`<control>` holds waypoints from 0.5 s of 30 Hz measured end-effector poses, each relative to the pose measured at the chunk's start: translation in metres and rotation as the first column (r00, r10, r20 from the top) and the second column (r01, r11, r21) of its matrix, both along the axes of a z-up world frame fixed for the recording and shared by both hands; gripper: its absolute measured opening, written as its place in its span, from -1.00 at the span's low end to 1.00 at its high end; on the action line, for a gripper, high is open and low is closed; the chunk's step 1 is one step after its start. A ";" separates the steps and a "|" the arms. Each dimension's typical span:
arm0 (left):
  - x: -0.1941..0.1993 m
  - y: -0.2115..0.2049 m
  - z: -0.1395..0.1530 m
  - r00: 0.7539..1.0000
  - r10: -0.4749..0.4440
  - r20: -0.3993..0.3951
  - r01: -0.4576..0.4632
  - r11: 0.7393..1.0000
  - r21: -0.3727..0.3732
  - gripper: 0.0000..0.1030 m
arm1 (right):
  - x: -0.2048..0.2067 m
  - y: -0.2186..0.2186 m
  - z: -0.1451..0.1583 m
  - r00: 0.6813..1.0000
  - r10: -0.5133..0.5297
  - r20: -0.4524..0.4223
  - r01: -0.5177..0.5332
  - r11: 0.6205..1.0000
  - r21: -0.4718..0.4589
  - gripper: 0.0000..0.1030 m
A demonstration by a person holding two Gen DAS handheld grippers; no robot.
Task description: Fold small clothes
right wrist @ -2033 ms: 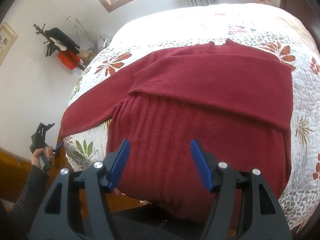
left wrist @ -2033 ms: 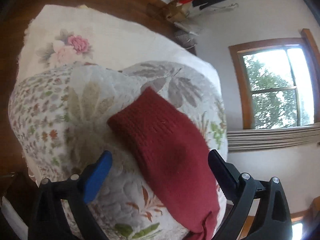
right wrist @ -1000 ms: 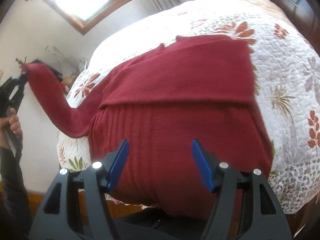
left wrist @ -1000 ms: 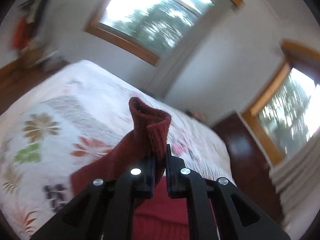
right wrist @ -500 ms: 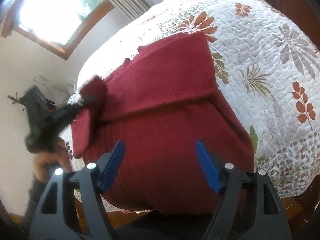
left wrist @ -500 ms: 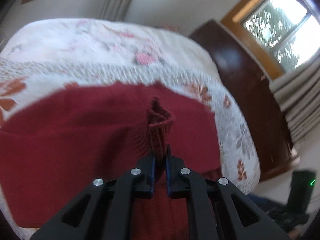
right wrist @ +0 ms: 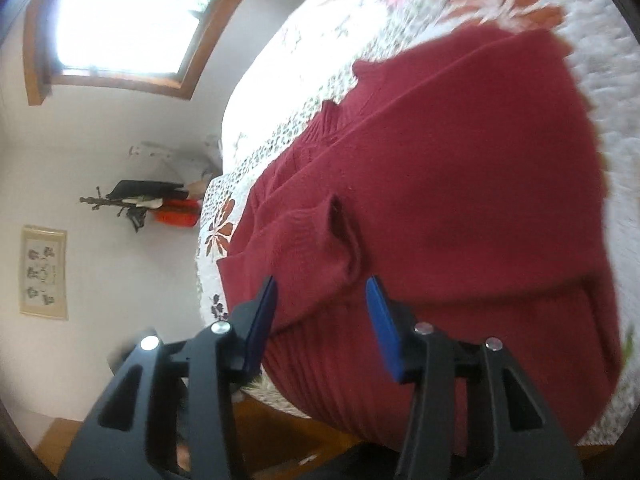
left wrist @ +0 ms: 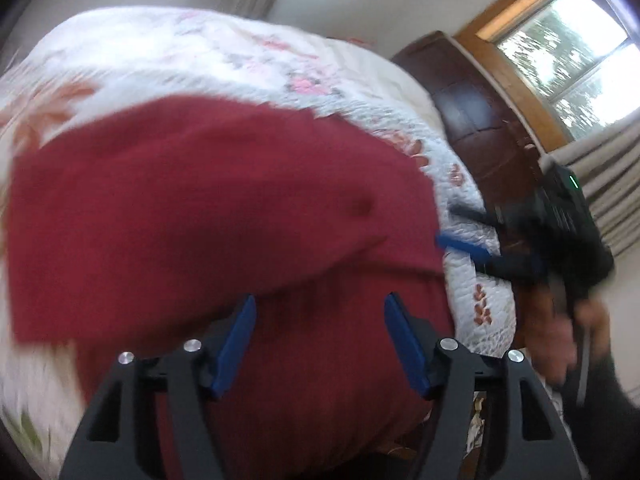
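Bed (right wrist: 304, 92) with a floral quilt carries the red sweater (right wrist: 460, 184), spread across its near edge with both sleeves folded over the body. Knit like this looks soft and limp with some weight; it would likely sag and stretch if lifted by one point, so the ribbed hem or shoulder seams seem the best holds. Left sleeve cuff (right wrist: 340, 232) lies just ahead of the right tool (right wrist: 322, 316), which gapes wide and empty. Left tool (left wrist: 318, 344) is likewise spread open above the body, gripping nothing.

We count one red sweater (right wrist: 460, 184), one floral quilt (right wrist: 608, 248), two grippers, two windows, one wall picture (right wrist: 43, 273).
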State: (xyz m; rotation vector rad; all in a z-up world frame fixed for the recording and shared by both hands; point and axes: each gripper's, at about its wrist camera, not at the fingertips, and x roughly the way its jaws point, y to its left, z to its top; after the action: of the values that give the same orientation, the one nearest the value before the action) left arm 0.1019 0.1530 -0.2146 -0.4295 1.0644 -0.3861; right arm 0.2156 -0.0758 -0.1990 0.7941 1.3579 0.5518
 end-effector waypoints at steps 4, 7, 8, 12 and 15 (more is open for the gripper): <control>-0.049 0.044 -0.020 0.987 0.139 -0.078 -0.141 0.990 -0.022 0.34 | 0.029 0.012 -0.027 0.998 0.033 -0.048 -0.034 0.999 -0.010 -0.09; -0.076 0.070 -0.034 0.961 0.244 -0.131 -0.252 0.967 -0.047 0.34 | 0.036 0.019 -0.043 0.993 0.062 -0.096 -0.060 0.998 0.021 -0.09; -0.086 0.080 -0.039 0.946 0.285 -0.155 -0.298 0.952 -0.065 0.34 | 0.036 0.021 -0.044 0.993 0.071 -0.097 -0.070 0.997 0.016 -0.08; -0.100 0.095 -0.045 0.921 0.346 -0.177 -0.364 0.928 -0.078 0.34 | 0.039 0.026 -0.045 0.991 0.097 -0.092 -0.096 0.995 0.015 -0.08; -0.106 0.099 -0.045 0.917 0.356 -0.181 -0.374 0.924 -0.077 0.34 | 0.042 0.032 -0.044 0.989 0.117 -0.091 -0.113 0.993 0.045 -0.11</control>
State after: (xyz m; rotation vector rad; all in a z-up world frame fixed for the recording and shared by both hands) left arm -0.0042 0.2521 -0.2597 -0.7567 1.0968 -0.0751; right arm 0.2579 -0.0440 -0.2429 0.7853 1.4898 0.6404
